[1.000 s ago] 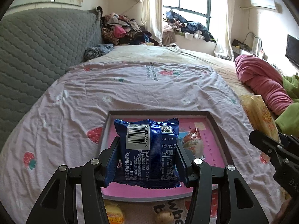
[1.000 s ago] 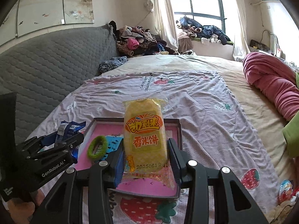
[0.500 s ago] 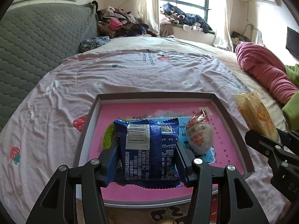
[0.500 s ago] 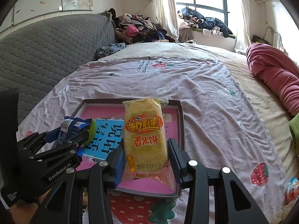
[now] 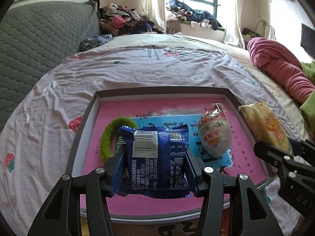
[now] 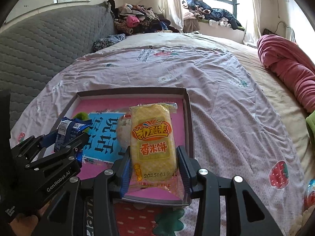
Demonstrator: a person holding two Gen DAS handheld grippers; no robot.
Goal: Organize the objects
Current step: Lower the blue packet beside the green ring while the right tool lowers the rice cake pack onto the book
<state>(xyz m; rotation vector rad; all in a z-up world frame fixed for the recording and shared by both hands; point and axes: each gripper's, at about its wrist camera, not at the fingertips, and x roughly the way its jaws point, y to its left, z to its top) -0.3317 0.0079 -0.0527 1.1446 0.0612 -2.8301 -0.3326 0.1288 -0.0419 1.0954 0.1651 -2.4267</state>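
Note:
My left gripper (image 5: 155, 157) is shut on a blue snack packet (image 5: 157, 157) and holds it over the near half of a shallow pink-bottomed tray (image 5: 157, 92) on the bed. A green hair tie (image 5: 110, 135) and a round wrapped snack (image 5: 214, 137) lie in the tray. My right gripper (image 6: 153, 157) is shut on a yellow rice-cracker packet (image 6: 152, 139), above the tray's right near part (image 6: 188, 118). The left gripper and blue packet (image 6: 65, 131) show at the left of the right wrist view. The yellow packet (image 5: 263, 125) shows at the right of the left wrist view.
The bed has a lilac strawberry-print sheet (image 5: 137, 68). A grey quilted headboard (image 5: 39, 39) stands at the left. A pink rolled blanket (image 6: 285, 68) lies at the right. Piled clothes (image 5: 122, 21) sit at the far end. A wrapped item (image 6: 310, 192) lies at the right edge.
Both grippers moved forward and lower over the tray, each still holding its packet. The tray now looks larger and the green hair tie has come into view.

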